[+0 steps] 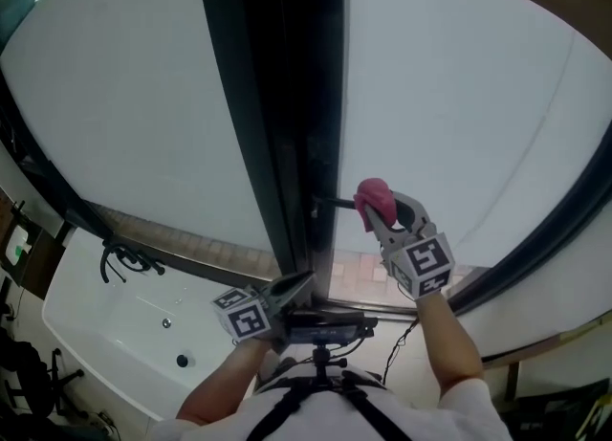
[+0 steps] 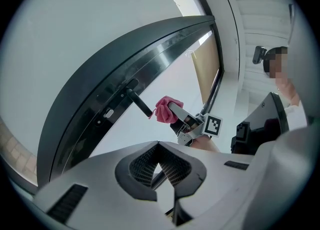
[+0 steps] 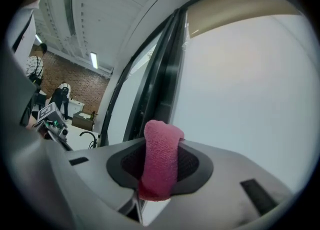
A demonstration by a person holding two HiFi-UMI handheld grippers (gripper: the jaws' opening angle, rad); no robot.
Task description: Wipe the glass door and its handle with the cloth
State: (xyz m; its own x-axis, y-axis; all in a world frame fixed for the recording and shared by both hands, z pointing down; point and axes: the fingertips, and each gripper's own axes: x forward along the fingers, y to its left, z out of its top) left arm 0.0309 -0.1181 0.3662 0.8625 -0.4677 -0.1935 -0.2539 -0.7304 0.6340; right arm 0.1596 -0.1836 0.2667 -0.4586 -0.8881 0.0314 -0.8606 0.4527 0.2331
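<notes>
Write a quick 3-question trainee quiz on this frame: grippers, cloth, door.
1. True or false: the left gripper holds the cloth.
2. Pick one. The right gripper has the cloth closest to: A the door handle, B the sink, C the floor.
3. Fill in: the left gripper's fingers are ____, with nothing between them.

Key: 1 false, the right gripper holds it; 2 A; 3 shut.
</notes>
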